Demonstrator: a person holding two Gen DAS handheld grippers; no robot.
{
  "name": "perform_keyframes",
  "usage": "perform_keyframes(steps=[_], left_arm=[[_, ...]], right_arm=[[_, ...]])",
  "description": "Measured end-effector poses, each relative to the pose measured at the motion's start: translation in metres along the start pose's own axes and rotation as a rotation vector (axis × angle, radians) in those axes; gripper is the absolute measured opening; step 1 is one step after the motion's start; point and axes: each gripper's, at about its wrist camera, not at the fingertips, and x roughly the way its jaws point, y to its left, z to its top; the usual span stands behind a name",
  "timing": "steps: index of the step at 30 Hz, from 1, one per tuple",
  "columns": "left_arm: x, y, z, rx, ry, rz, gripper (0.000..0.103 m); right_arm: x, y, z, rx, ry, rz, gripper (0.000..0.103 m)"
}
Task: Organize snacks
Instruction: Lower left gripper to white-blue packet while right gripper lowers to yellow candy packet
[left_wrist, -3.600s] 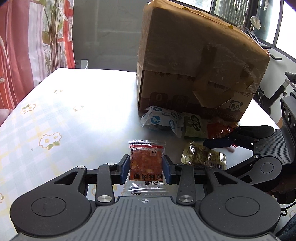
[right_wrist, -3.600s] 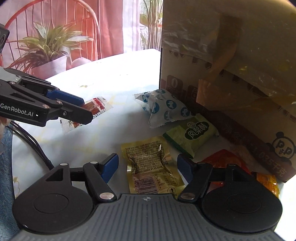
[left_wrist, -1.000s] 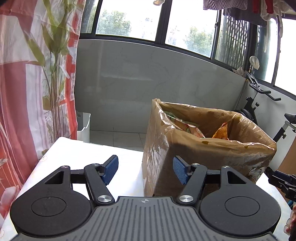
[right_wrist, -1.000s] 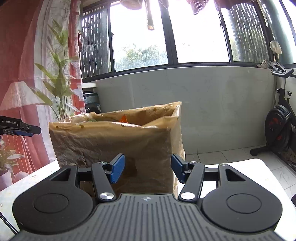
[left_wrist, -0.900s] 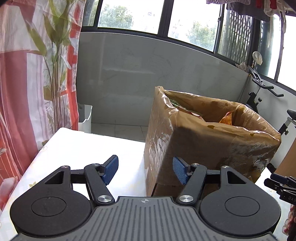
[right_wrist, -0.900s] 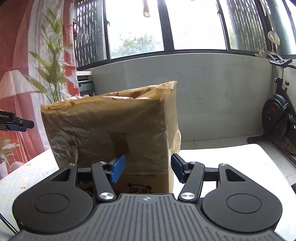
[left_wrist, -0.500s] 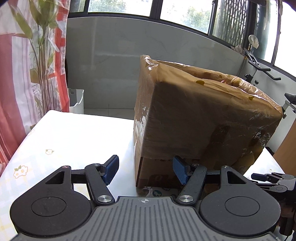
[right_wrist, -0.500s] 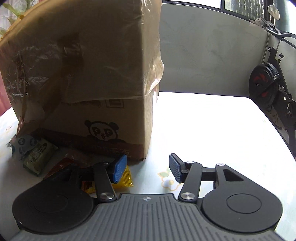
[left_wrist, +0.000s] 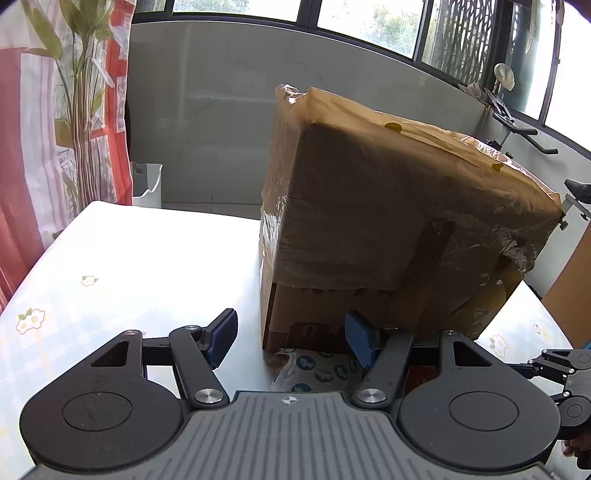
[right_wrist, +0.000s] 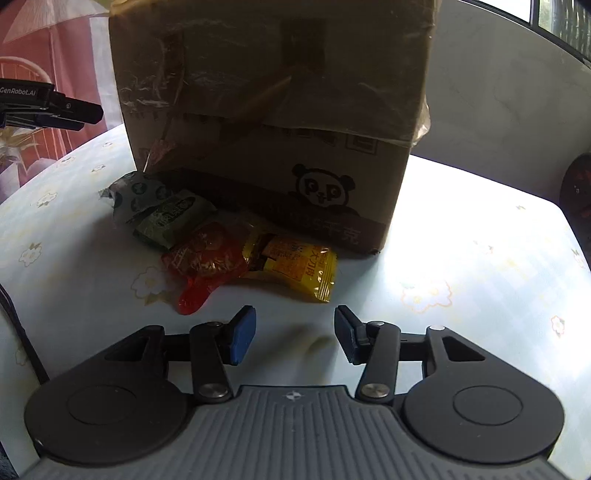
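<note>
I am in a home, on a glazed balcony: beyond the box (left_wrist: 399, 221) I see a red flowered curtain (left_wrist: 55, 129), big windows (left_wrist: 369, 18), an exercise bike (left_wrist: 517, 125) and a white bin (left_wrist: 147, 184); the surface (left_wrist: 129, 258) under it wears a flower-print cloth.

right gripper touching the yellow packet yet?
Apart. The right wrist view shows bare tablecloth between the open right gripper and the yellow snack packet by the cardboard box.

Bright windows (left_wrist: 365, 22), red curtain (left_wrist: 22, 147), perhaps exercise bike (left_wrist: 517, 125)
</note>
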Motion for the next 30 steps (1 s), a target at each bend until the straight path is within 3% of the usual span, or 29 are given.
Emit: perform_keyframes(steps=[3, 8, 11, 22, 27, 30], left_arm=[[-0.002, 0.002, -0.001, -0.003, -0.002, 0.005, 0.067], [-0.008, 0.008, -0.003, -0.016, -0.005, 0.021, 0.067], [-0.006, 0.010, -0.004, -0.024, 0.005, 0.031, 0.067], [-0.006, 0.008, -0.005, -0.029, 0.010, 0.024, 0.067], [-0.008, 0.008, -0.007, -0.030, 0.009, 0.011, 0.067], [-0.006, 0.009, -0.009, -0.033, 0.016, 0.009, 0.067]], right_arm=[[0.008, 0.004, 0.014, -0.149, -0.011, -0.002, 0.051], [0.034, 0.008, 0.035, -0.415, 0.020, 0.085, 0.051], [0.045, 0.007, 0.038, -0.505, 0.041, 0.130, 0.052], [0.055, -0.005, 0.050, -0.447, 0.047, 0.193, 0.059], [0.057, -0.026, 0.056, -0.135, 0.157, 0.209, 0.062], [0.044, -0.029, 0.050, -0.030, 0.191, 0.235, 0.062]])
